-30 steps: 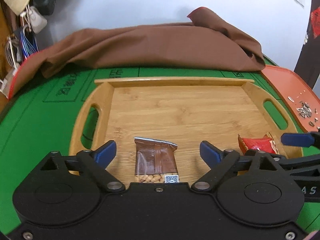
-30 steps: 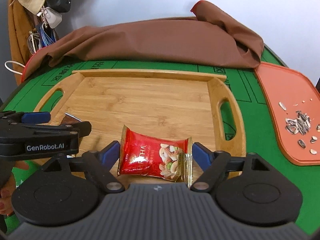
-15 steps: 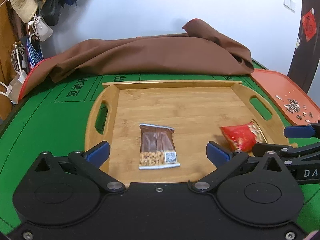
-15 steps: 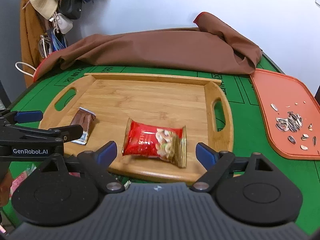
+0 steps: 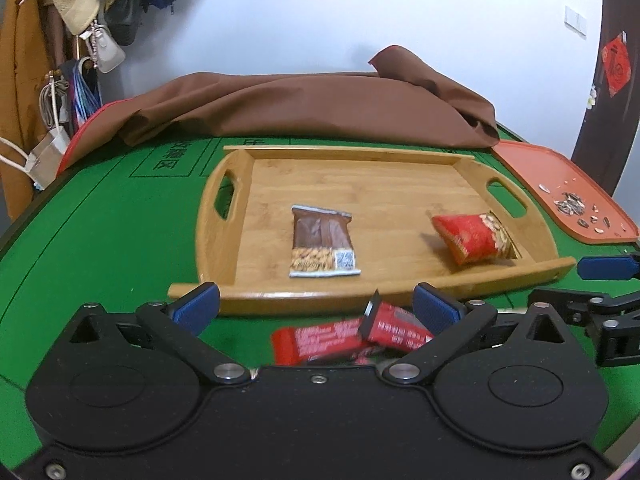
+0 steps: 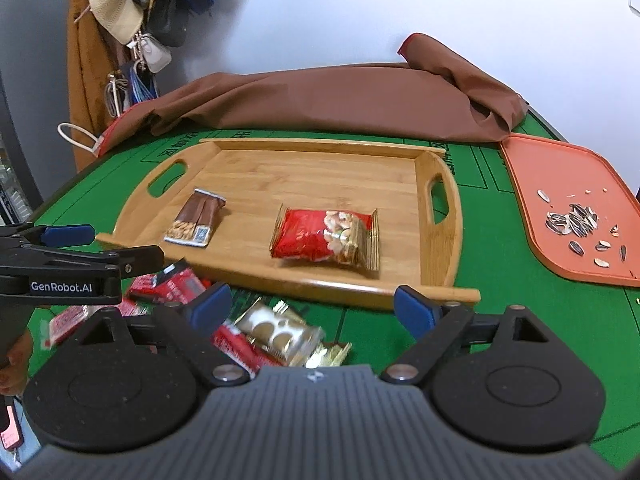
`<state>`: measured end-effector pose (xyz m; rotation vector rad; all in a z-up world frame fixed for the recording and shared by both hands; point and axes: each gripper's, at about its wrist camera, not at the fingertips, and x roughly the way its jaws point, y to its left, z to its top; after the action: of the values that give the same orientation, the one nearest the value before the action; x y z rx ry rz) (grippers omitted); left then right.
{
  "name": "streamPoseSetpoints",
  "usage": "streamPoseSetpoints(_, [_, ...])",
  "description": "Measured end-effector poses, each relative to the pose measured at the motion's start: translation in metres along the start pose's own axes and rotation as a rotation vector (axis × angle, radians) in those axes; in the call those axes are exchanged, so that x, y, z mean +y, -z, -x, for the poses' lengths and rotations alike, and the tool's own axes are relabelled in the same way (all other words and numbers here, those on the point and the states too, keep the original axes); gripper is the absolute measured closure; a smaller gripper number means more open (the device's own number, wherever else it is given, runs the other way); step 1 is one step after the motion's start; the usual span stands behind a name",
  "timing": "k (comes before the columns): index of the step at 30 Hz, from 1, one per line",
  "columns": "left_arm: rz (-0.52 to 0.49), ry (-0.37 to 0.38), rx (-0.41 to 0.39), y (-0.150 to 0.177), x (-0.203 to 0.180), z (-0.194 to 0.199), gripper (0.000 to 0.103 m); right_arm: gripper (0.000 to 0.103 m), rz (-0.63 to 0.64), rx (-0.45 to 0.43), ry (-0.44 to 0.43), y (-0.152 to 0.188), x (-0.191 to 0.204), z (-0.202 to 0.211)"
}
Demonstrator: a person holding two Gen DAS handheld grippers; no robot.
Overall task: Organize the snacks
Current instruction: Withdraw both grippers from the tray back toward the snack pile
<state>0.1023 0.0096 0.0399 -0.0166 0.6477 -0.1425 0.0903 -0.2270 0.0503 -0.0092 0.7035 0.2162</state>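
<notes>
Both our left gripper [image 5: 316, 304] and right gripper [image 6: 312, 308] have drawn back empty with jaws apart, leaving the brown almond packet [image 5: 322, 242] and red nut bag [image 6: 326, 238] on the bamboo tray [image 6: 444, 240], so we turn to the loose wrappers on the green felt [image 5: 348, 340].

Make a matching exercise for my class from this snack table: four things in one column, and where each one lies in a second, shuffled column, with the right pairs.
Things:
1. brown almond packet
2. red nut packet
3. sunflower seeds
4. gold biscuit packet

Places:
A. on the orange mat
B. on the green tabletop, in front of the wooden tray
C. in the tray, nearer its left handle
D. in the tray, nearer its right handle

Pairs: 1-C, 2-D, 3-A, 4-B
</notes>
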Motion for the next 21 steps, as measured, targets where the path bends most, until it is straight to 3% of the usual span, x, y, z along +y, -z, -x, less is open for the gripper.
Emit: streamPoseSetpoints(21, [0.009, -0.049, -0.03, 0.04, 0.028, 0.028, 0.0, 0.009, 0.045, 0.008, -0.005, 0.047, 0.02, 0.028])
